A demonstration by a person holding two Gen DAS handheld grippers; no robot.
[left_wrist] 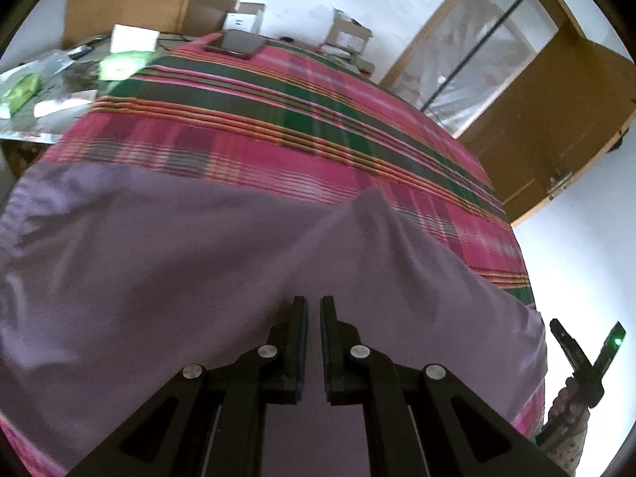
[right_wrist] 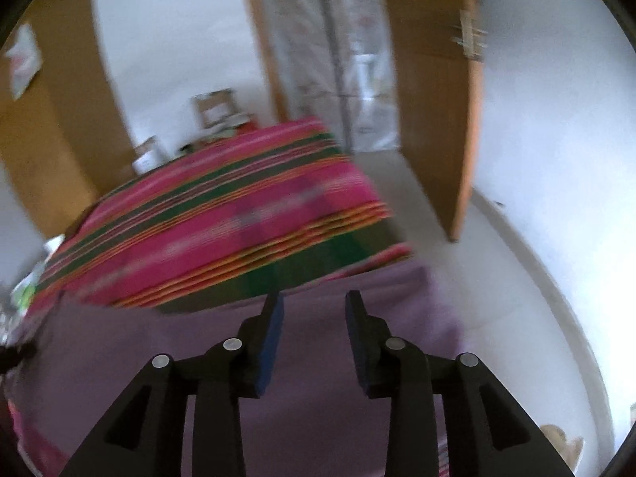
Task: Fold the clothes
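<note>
From the left wrist camera, the left gripper (left_wrist: 313, 304) pointed down over a lilac garment (left_wrist: 179, 262) spread across the near part of a bed. Its jaws stood almost together, a narrow slit between the blue pads, and no cloth could be seen pinched in that slit. The garment lay on a pink and green plaid bedspread (left_wrist: 278, 119), with one raised fold (left_wrist: 369, 206) peaking just ahead of the fingertips. At the far end of the bedspread lay a dark flat tablet-like device (left_wrist: 236, 43), and beyond it stood small cardboard boxes (left_wrist: 348, 33) against the white wall. To the left, a cluttered surface held green packets (left_wrist: 119, 65). A wooden door (left_wrist: 556, 127) stood open on the right. At the right edge, a hand (left_wrist: 568, 405) gripped the other gripper (left_wrist: 588, 342), off the bed's side, with a green light on it.

From the right wrist camera, strongly blurred, the right gripper (right_wrist: 314, 298) had its jaws plainly apart, with nothing between the pads. The lilac garment (right_wrist: 310, 357) lay beneath and just ahead of the fingers, its far edge meeting the plaid bedspread (right_wrist: 222, 214). The wooden door (right_wrist: 433, 99) stood open beyond the bed's corner, beside a pale floor (right_wrist: 497, 298).
</note>
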